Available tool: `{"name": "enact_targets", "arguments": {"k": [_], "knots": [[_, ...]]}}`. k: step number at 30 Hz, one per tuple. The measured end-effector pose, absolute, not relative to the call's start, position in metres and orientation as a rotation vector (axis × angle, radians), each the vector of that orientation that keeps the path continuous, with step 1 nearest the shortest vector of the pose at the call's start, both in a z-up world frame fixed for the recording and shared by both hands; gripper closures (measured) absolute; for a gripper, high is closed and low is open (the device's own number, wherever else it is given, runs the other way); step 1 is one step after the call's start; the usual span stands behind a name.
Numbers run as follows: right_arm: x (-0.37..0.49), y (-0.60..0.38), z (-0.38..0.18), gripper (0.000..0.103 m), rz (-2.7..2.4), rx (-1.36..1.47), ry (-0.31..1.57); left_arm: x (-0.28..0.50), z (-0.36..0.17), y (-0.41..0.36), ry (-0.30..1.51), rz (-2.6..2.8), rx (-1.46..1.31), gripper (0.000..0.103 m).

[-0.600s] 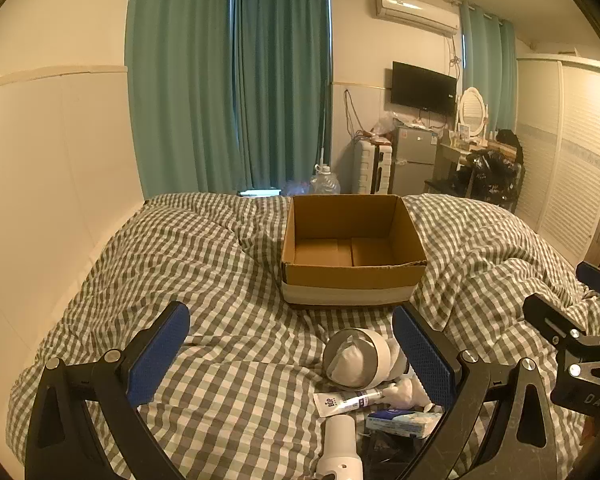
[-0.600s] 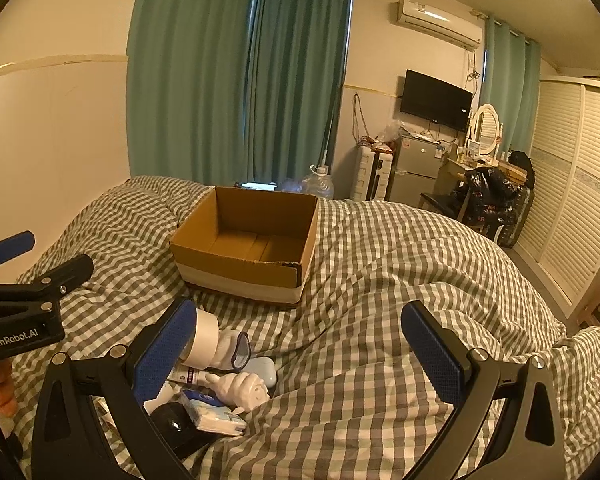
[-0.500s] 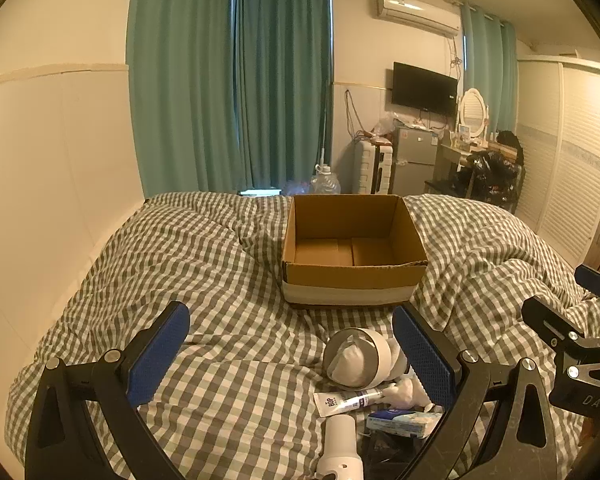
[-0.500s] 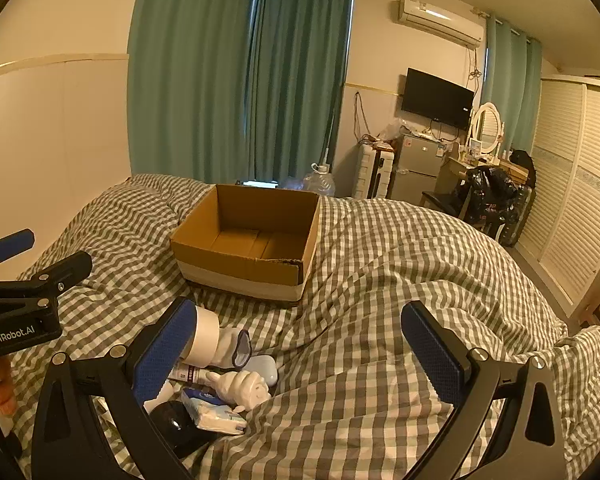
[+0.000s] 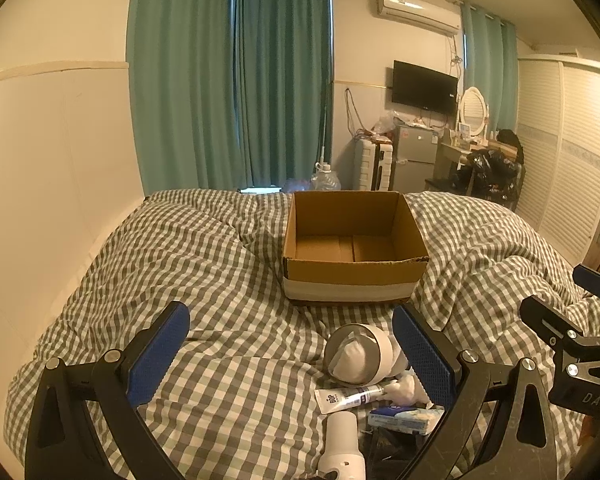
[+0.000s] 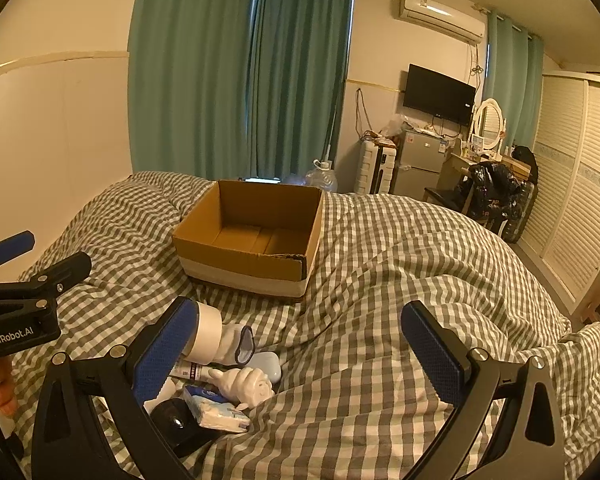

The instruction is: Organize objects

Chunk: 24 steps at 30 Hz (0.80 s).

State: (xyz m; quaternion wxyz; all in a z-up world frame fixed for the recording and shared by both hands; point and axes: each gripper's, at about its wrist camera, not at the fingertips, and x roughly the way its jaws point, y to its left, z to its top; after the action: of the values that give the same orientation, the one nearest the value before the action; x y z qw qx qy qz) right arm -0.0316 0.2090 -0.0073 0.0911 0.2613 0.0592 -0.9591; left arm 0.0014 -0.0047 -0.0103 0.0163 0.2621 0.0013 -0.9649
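One cardboard box [image 5: 354,248], open-topped and holding nothing visible, at centre frame on the checked duvet [image 5: 204,264] of the bed; a pale band around its lower wall.

One cluster of small items at lower centre of the left view, lower left of the right view, well apart from the box:
- One roll of tape [image 5: 358,354], on its side, with white material inside its core.
- One tube [image 5: 350,396], lying flat; printed text present, only partly legible, brand not confirmed.
- One tissue packet [image 6: 216,408], blue and white; lettering too small to read.
- One white cylindrical item [image 5: 342,446], cut off at the bottom edge of the left view; identity unclear.
- One white figurine-like object [image 6: 244,386], touching the tube; shape hard to make out.
- One pale blue case [image 6: 266,364], just behind the figurine.
- One black round object [image 6: 178,424], partly hidden behind the left finger of the right tongs.

Left tongs [image 5: 296,356]: spread wide, gripping nothing, above the duvet with the cluster by the right finger. Right tongs [image 6: 306,352]: spread wide, gripping nothing. "GenRobot.AI" readable on the left tool body at the left edge of the right view; "DAS" readable on the right tool body at the right edge of the left view, remainder cut off.
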Motion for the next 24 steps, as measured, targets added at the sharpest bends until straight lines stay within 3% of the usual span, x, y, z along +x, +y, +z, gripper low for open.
{"name": "enact_targets", "arguments": {"k": [24], "knots": [[-0.0283,0.2050,-0.0087,0.000,-2.853,0.767,0.205,0.0009,-0.0143,-0.0034,0.031,-3.006,0.837,0.000]]}}
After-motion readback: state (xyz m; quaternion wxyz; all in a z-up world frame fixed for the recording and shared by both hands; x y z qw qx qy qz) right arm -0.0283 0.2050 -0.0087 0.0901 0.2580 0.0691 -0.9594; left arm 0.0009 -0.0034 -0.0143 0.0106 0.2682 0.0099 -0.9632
